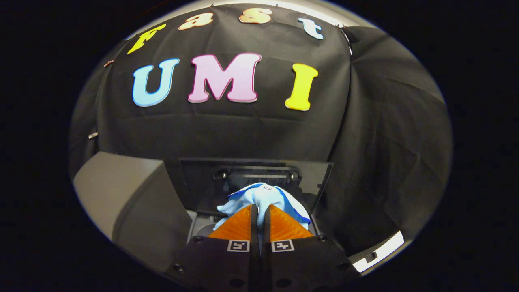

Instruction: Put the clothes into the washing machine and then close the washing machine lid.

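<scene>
Black cloth wall (243,129); creased at right.

Gripper (259,211): fingers drawn together, both pressing on a bunched light-blue and white garment (263,196) with darker blue trim. The cloth bulges out just ahead of the fingertips and spills to either side of them. Directly beyond the garment stands the dark washing machine lid (194,178), raised upright, its hinge hardware visible. The grey washing machine body (129,194) lies left of the fingers. Black cloth booth wall (243,129) rises behind the lid
</scene>
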`<control>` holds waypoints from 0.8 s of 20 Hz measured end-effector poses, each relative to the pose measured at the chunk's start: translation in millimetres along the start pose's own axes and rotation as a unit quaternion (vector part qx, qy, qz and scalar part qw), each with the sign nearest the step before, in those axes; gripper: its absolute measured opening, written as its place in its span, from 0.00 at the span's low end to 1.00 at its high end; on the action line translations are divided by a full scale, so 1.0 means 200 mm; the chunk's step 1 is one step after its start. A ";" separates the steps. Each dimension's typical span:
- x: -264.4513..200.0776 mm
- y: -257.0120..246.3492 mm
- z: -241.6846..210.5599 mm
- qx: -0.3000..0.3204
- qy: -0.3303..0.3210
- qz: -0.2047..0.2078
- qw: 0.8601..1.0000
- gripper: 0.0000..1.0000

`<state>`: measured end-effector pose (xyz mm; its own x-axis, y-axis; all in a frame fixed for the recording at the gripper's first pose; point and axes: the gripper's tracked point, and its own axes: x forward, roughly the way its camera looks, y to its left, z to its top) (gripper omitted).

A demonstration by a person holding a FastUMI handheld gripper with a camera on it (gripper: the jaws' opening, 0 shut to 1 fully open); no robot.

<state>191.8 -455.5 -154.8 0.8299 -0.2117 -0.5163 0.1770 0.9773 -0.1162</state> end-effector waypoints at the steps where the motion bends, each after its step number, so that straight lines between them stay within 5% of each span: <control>1: 0.04 0.00 -0.09 -0.009 0.017 0.002 1.000 0.05; 16: 0.54 0.00 -1.10 -0.021 0.210 0.023 0.977 0.05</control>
<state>165.0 -479.1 -396.6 0.5440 -0.1593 -0.8238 0.1159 0.9867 -0.1142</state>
